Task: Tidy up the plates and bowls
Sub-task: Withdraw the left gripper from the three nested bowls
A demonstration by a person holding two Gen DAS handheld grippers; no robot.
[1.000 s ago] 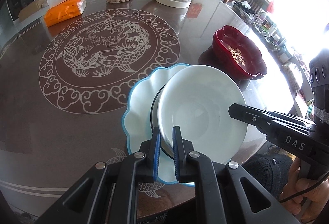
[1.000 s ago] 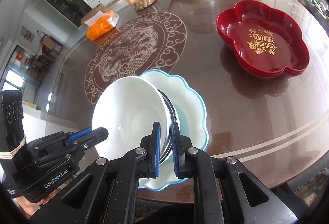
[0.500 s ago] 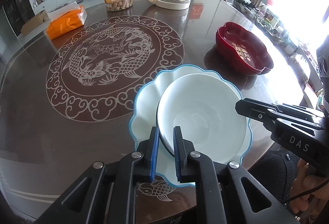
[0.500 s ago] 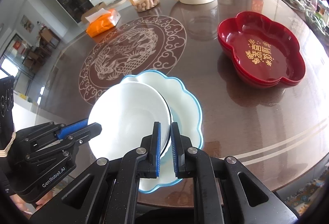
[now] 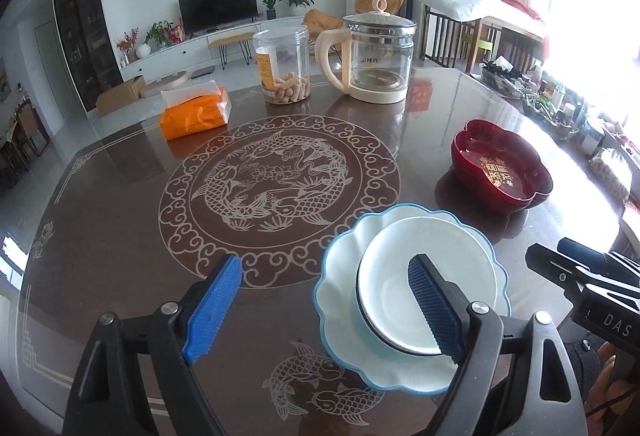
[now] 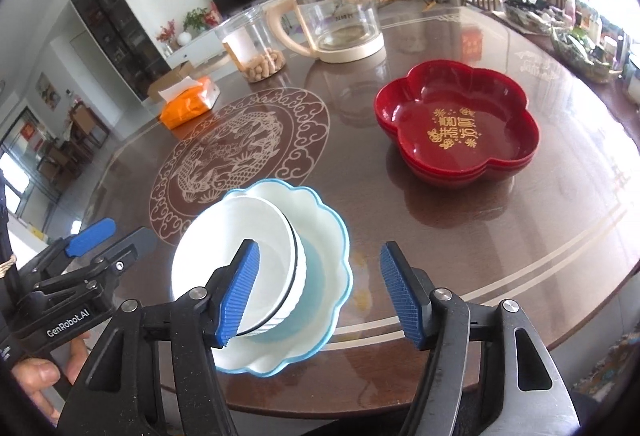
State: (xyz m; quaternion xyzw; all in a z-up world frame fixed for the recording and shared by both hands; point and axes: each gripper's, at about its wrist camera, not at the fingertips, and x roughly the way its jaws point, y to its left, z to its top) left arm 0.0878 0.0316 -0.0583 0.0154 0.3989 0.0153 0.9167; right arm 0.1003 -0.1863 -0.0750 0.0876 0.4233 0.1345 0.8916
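Working left to right, we are opening the left gripper (image 5: 324, 304): its jaws, pinched on the white bowl (image 5: 428, 276) a second ago, are now spreading wide, with one blue pad hanging above the bowl's inside and nothing clamped between them. The bowl is sitting inside the scalloped blue-rimmed plate (image 5: 340, 276) on the brown table (image 5: 120, 216), nested where we were lowering it. We are likewise opening the right gripper (image 6: 320, 292), whose jaws were pressed on the opposite rim; they are now parting, one pad over the bowl, gripping nothing. We judge this stack finished, leaving the red flower-shaped dishes (image 6: 456, 128), well apart at the right, as the likely next concern.
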